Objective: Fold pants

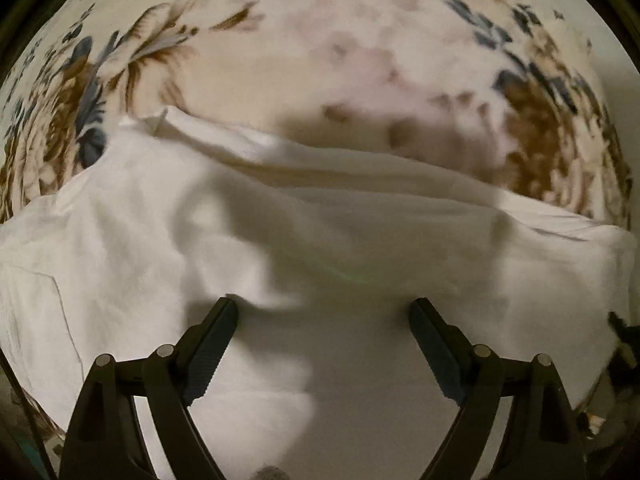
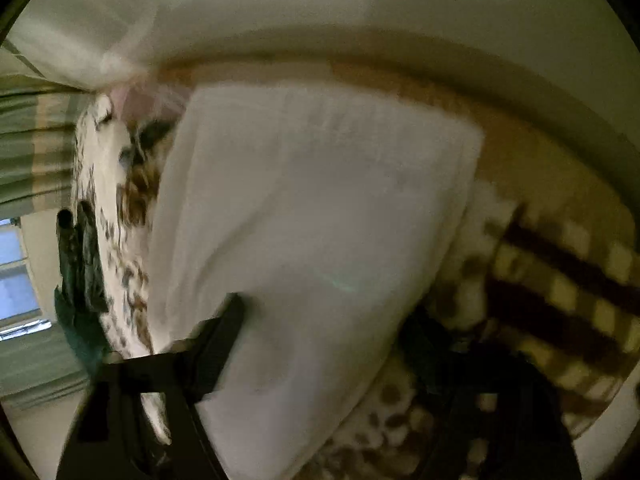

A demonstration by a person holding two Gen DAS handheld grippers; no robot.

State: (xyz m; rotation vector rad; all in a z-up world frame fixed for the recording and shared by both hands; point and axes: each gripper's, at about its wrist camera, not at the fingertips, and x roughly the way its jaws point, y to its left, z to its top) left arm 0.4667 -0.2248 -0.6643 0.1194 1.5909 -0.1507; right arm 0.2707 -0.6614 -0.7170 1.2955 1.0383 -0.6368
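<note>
White pants lie partly folded on my floral bedspread. My left gripper hovers wide open, empty. My right gripper's state I cannot tell. Next, probably grasp an edge.

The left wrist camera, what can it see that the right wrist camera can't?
Only the left wrist view shows both fingers of the left tool spread wide open above the cloth, plus a seam line on it. Only the right wrist view shows a window, green curtains and a striped blanket; the right tool is too blurred to judge. Both show the white pants on the flowery bedspread.
</note>
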